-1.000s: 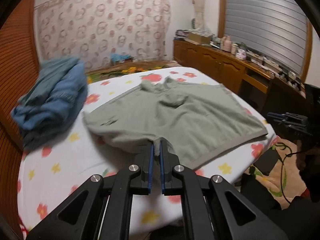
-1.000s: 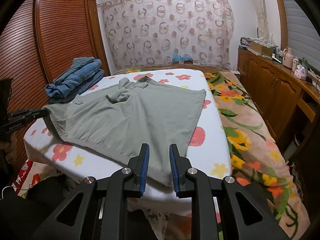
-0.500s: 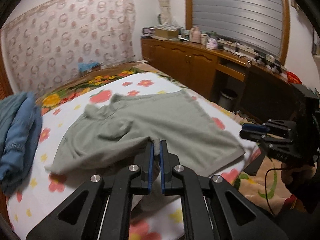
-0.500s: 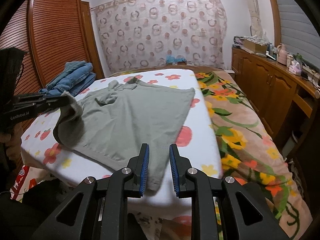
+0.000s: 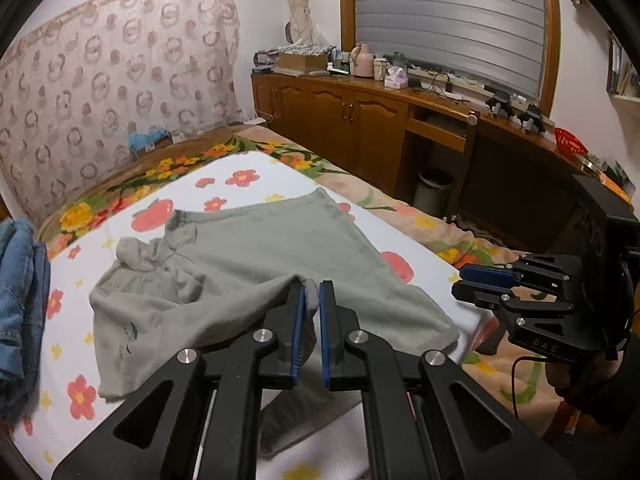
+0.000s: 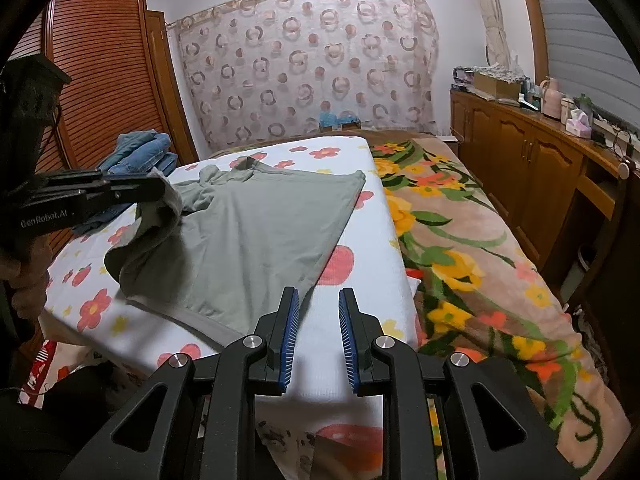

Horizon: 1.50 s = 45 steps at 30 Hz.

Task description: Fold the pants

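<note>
Lifting a corner of the pants (image 5: 248, 264) off the bed (image 6: 360, 280) with your left gripper (image 5: 311, 300).

Your left gripper's blue pads are closed on a grey fold, raised above the sheet; the rest of the pants lies spread on the flowered white sheet. Your right gripper (image 6: 318, 312) hovers at the near bed edge, jaws parted and holding nothing, just beside the pants' hem. Farther back, folded jeans (image 6: 140, 152) sit near the wardrobe (image 6: 104, 92), with a curtain (image 6: 312, 60) behind.
</note>
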{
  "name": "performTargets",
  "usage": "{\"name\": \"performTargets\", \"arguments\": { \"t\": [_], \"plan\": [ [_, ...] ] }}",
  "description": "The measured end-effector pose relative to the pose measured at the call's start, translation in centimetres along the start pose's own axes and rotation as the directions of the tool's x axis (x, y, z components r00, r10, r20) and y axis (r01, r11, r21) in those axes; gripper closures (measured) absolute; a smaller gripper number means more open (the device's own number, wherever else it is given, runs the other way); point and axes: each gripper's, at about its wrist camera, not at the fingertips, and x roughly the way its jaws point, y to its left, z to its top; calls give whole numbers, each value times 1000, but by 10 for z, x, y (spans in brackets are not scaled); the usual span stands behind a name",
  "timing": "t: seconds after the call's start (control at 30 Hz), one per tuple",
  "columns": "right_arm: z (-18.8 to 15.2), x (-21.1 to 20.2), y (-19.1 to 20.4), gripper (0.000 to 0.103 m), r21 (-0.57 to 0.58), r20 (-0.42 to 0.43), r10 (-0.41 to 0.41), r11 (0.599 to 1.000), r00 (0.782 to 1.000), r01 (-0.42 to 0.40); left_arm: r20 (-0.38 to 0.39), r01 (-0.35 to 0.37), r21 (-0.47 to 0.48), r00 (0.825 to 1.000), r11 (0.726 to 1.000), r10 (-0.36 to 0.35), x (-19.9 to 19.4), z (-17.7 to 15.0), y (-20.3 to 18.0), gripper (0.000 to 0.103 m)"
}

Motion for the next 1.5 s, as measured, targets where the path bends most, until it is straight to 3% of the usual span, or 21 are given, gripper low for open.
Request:
{"name": "performTargets", "arguments": {
  "t": [0.13, 0.27, 0.43, 0.9, 1.23, 1.27, 1.3, 1.4, 1.5],
  "plan": [
    [3, 4, 1, 82, -9, -2, 11, 1000, 1000, -11, -8, -27, -14, 1000, 1000, 27, -1, -6, 7, 87],
    [8, 7, 4, 82, -18, 4, 28, 999, 1000, -27, -2, -59, -28, 998, 998, 59, -8, -12, 19, 57],
    [12, 13, 10, 82, -40, 12, 53, 998, 999, -53, 21, -51, -48, 998, 998, 52, -22, -20, 33, 38],
    [26, 52, 36, 73, -151, -38, 108, 982, 993, -113, -45, -104, -140, 994, 985, 99, -22, -80, 81, 37],
    [41, 69, 43, 73, -202, -83, 89, 974, 993, -104, -55, -120, -175, 992, 977, 112, -23, -95, 98, 37],
    [41, 71, 43, 76, -205, -87, 87, 973, 992, -104, -54, -120, -177, 992, 977, 112, -24, -96, 98, 37],
    [42, 71, 43, 88, -207, -90, 87, 973, 992, -104, -54, -120, -178, 992, 977, 112, -24, -96, 98, 37],
    [46, 69, 41, 99, -202, -84, 104, 972, 991, -119, -53, -120, -180, 992, 976, 112, -25, -97, 99, 37],
    [47, 64, 38, 101, -193, -61, 105, 974, 993, -115, -52, -119, -184, 992, 976, 111, -24, -97, 100, 37]
  ]
}}
